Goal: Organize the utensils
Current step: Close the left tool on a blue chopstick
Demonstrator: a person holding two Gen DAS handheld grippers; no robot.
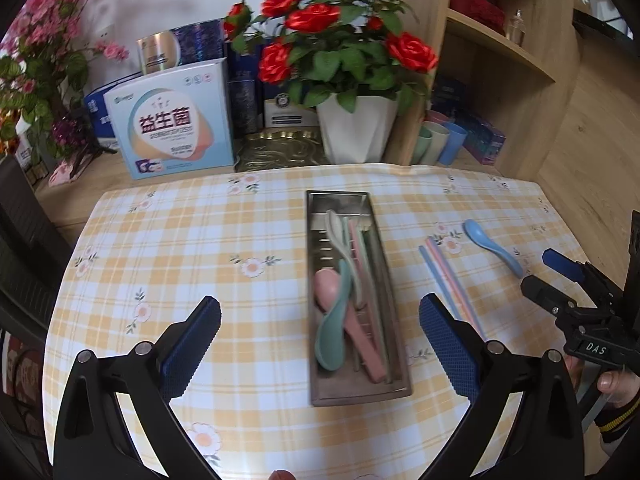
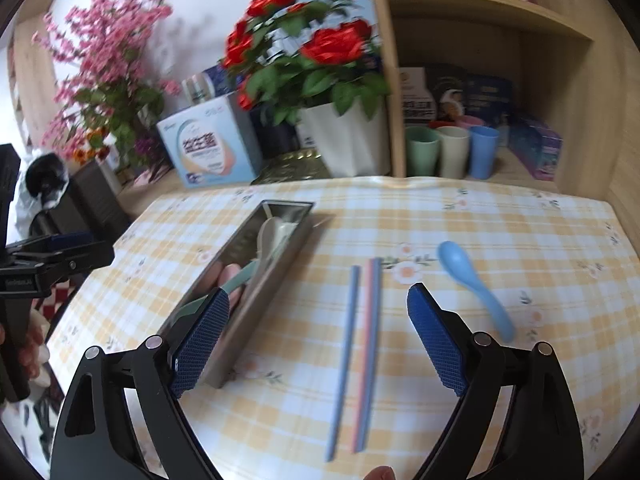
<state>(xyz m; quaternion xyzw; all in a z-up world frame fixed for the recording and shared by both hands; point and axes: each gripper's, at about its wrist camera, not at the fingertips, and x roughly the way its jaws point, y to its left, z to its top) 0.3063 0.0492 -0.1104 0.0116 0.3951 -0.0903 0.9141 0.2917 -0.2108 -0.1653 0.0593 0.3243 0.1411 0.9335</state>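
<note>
Nearest in the left wrist view, the left gripper [image 1: 320, 340] hangs with its jaws spread wide and nothing between them, its blue fingers [image 1: 196, 344] covered in a fine dimpled rubber; it looks straight down the length of the metal tray [image 1: 396, 364], a long shallow steel box on the checked tablecloth [image 1: 160, 240]. Only this view shows the tray's contents clearly: a pink spoon [image 1: 330, 290], a green spoon [image 1: 330, 340], a cream spoon [image 1: 338, 232] and pink and green chopsticks, all of matte plastic. The right wrist view sees the tray from the side, so most of that is hidden behind its wall. There the right gripper [image 2: 318, 332] is likewise wide open and empty, above the loose chopsticks [image 2: 366, 348], slim blue and pink rods lying side by side on the cloth, well apart from the tray. Just beyond them lies the blue spoon [image 2: 476, 284], smooth and rounded. Farther back stand a white pot of red roses [image 1: 356, 128], a printed box [image 1: 172, 120] and, best seen from the right wrist, three plastic cups [image 2: 452, 152] in the wooden shelf [image 2: 472, 4].
</note>
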